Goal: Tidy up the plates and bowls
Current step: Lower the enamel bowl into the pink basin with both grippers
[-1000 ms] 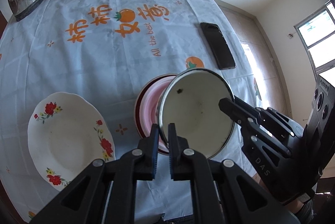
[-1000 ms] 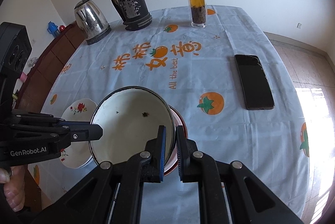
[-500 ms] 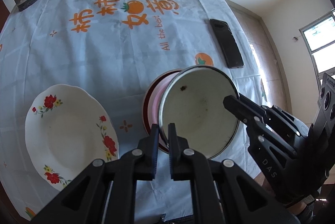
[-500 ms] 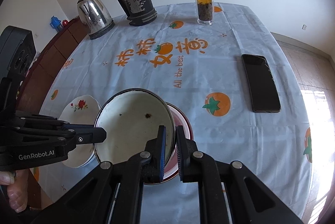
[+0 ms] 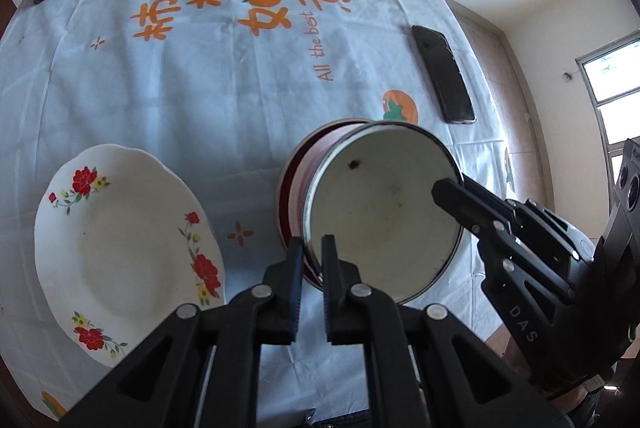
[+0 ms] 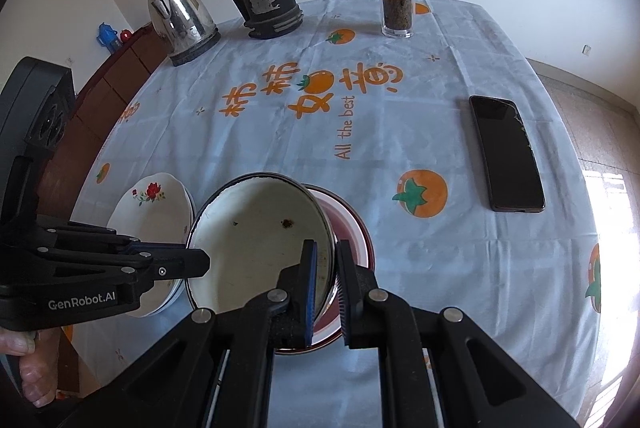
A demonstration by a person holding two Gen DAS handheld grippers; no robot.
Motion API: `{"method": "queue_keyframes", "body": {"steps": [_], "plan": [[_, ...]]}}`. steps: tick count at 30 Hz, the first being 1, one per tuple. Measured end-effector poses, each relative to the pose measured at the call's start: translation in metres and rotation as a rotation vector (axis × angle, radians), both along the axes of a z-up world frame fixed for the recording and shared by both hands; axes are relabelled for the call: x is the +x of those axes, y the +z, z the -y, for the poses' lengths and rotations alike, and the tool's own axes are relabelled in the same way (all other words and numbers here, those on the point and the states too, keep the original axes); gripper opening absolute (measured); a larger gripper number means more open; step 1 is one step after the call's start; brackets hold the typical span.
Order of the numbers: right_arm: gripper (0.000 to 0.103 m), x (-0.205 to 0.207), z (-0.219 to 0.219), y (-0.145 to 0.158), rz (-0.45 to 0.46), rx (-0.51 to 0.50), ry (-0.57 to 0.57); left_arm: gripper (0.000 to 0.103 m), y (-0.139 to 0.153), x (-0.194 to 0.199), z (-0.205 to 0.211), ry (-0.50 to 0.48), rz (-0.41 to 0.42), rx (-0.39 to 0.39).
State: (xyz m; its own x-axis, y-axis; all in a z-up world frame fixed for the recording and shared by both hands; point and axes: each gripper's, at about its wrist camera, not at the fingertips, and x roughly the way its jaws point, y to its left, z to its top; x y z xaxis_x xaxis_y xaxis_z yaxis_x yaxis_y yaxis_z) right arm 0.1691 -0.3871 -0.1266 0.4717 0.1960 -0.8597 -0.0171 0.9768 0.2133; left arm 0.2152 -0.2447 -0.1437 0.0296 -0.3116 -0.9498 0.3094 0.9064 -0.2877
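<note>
1. The left gripper (image 5: 311,252) has two matte black fingers (image 5: 294,282) built of flat bar linkages, with round silver screw heads at the pivots.
2. Seen from the right wrist, its side bears white "GenRobot.AI" lettering, with a black camera housing behind.
3. The right gripper (image 6: 325,270) is black too, its pads (image 6: 311,292) ribbed and blue.
4. Seen from the left wrist, it carries white "DAS" lettering.
5. Bare fingers of a hand (image 6: 30,368) wrap the left gripper's handle.
</note>
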Motion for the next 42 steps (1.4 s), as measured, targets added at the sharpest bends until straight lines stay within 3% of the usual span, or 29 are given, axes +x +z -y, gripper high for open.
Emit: {"method": "queue_keyframes", "body": {"steps": [17, 42], "plan": [[0.011, 0.006, 0.006, -0.018, -0.047, 0.006, -0.012, 0.005, -0.011, 0.003, 0.007, -0.021, -0.033, 0.006], [0.011, 0.009, 0.005, -0.024, -0.042, 0.013, -0.014, 0.006, -0.011, 0.005, 0.008, -0.032, -0.011, 0.028]]}}
